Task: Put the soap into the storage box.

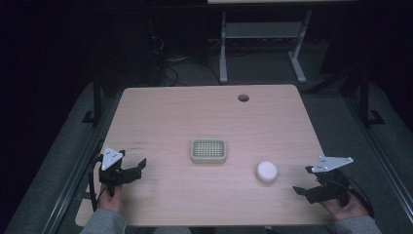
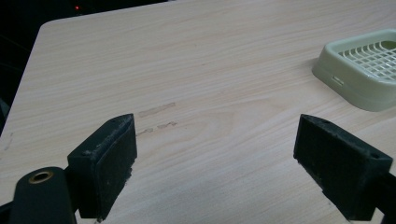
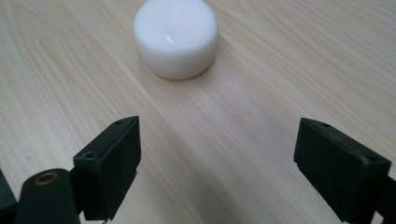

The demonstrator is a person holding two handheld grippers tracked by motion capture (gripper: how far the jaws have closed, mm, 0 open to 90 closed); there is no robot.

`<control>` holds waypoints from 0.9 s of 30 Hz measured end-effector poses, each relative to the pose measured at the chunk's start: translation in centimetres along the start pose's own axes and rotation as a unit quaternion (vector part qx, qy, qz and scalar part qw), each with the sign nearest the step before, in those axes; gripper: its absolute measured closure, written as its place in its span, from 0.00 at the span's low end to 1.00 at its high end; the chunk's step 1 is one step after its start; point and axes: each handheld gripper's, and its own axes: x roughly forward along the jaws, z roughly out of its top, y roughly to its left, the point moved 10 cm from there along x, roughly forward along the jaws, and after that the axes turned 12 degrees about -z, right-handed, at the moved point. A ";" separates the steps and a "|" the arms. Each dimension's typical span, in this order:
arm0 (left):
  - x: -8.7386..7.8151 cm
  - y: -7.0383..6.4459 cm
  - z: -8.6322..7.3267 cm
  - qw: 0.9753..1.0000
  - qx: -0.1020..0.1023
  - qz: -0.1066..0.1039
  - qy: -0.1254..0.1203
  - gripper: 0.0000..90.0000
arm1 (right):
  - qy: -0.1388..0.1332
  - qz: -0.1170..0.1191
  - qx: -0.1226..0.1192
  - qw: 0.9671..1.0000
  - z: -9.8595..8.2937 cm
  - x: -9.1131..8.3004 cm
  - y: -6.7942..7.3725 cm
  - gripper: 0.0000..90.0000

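We take the step in hand to be picking up the white puck-shaped soap (image 1: 267,171), most likely to set it in the pale green slatted dish (image 1: 208,150). Taking that dish as our landmark, the soap lies on the wooden table (image 1: 170,112) near the dish's right, a little closer to us, not touching it. Our right gripper (image 1: 311,181) hovers farther right of the dish, beyond the soap, jaws spread wide and holding nothing; in the right gripper view the soap sits ahead and left of centre. Our left gripper (image 1: 135,168) waits well to the dish's left, also wide open and empty.

To do this well, we should swing the right gripper until the soap is centred between its jaws, come in low, and close across the round side wall gently, since the glossy surface looks likely to slip. We should lift straight up
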 end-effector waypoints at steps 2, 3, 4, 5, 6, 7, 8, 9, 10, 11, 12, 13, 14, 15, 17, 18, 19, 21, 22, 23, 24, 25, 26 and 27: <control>0.0 0.0 0.0 1.000 0.002 0.001 0.002 0.14 | 0.001 0.000 -0.006 1.000 0.5 -0.1 0.0 0.16; 0.0 0.0 -0.1 1.000 0.000 0.000 0.001 0.14 | 0.001 0.002 -0.007 1.000 0.7 -0.1 0.1 0.16; 0.0 0.0 -0.1 1.000 -0.001 -0.001 0.002 0.14 | 0.002 0.003 -0.010 1.000 1.1 -0.1 0.2 0.16; 0.0 0.1 -0.1 1.000 -0.002 0.001 0.001 0.14 | 0.006 0.004 -0.013 1.000 1.3 -0.1 0.3 0.16; -0.1 0.1 0.0 1.000 -0.001 0.002 0.001 0.14 | 0.009 0.004 -0.021 1.000 1.8 -0.1 0.4 0.16; -0.2 0.1 0.0 1.000 0.001 0.002 0.000 0.14 | 0.010 0.007 -0.025 1.000 2.1 -0.1 0.5 0.16; -0.2 0.1 0.1 1.000 0.003 0.002 0.001 0.14 | 0.013 0.011 -0.031 0.999 2.5 -0.1 0.7 0.16; -0.3 0.2 0.1 1.000 0.004 0.004 -0.001 0.14 | 0.017 0.013 -0.038 0.999 2.9 -0.1 0.9 0.16; -0.3 0.1 0.1 1.000 0.002 0.003 -0.003 0.14 | 0.020 0.015 -0.044 0.999 3.5 0.0 1.1 0.16; -0.3 0.1 0.1 1.000 0.002 0.003 -0.003 0.14 | 0.024 0.018 -0.048 0.998 3.8 0.1 1.3 0.16; -0.3 0.2 0.1 1.000 0.002 0.003 -0.003 0.14 | 0.026 0.020 -0.051 0.998 4.1 0.1 1.4 0.16; -0.3 0.2 0.1 1.000 0.003 0.003 -0.001 0.14 | 0.029 0.022 -0.054 0.998 4.4 0.2 1.6 0.16; -0.3 0.2 0.1 1.000 0.004 0.003 -0.001 0.14 | 0.034 0.025 -0.058 0.997 4.8 0.4 1.7 0.16; -0.2 0.2 0.1 1.000 0.004 0.003 -0.001 0.14 | 0.038 0.027 -0.060 0.997 5.0 0.5 1.8 0.16; -0.3 0.1 0.1 1.000 0.005 0.002 0.001 0.14 | 0.050 0.030 -0.067 0.996 5.6 0.9 2.1 0.16; -0.2 0.1 0.1 1.000 0.004 0.002 -0.002 0.14 | 0.060 0.032 -0.076 0.995 6.0 1.2 2.3 0.16; -0.2 0.1 0.2 1.000 0.002 0.002 -0.005 0.14 | 0.065 0.032 -0.084 0.994 6.2 1.5 2.4 0.16; -0.3 0.0 0.2 1.000 0.003 0.002 -0.005 0.14 | 0.075 0.034 -0.088 0.993 6.5 2.0 2.6 0.16; -0.3 0.0 0.2 1.000 0.003 0.002 -0.006 0.14 | 0.075 0.034 -0.088 0.993 6.5 2.0 2.6 0.16; -0.3 0.0 0.2 1.000 0.003 0.003 -0.006 0.14 | 0.082 0.037 -0.088 0.992 6.6 2.2 2.7 0.16; -0.3 0.0 0.2 1.000 0.003 0.002 -0.006 0.14 | 0.082 0.037 -0.096 0.991 6.8 2.6 2.7 0.16; -0.3 0.0 0.2 1.000 0.003 0.002 -0.005 0.14 | 0.089 0.039 -0.095 0.991 6.8 2.8 2.8 0.16; -0.3 0.0 0.2 1.000 0.002 0.002 -0.006 0.14 | 0.092 0.041 -0.100 0.990 6.9 3.0 2.9 0.16; -0.3 0.0 0.2 1.000 0.003 0.002 -0.005 0.14 | 0.098 0.044 -0.103 0.989 7.0 3.5 3.0 0.16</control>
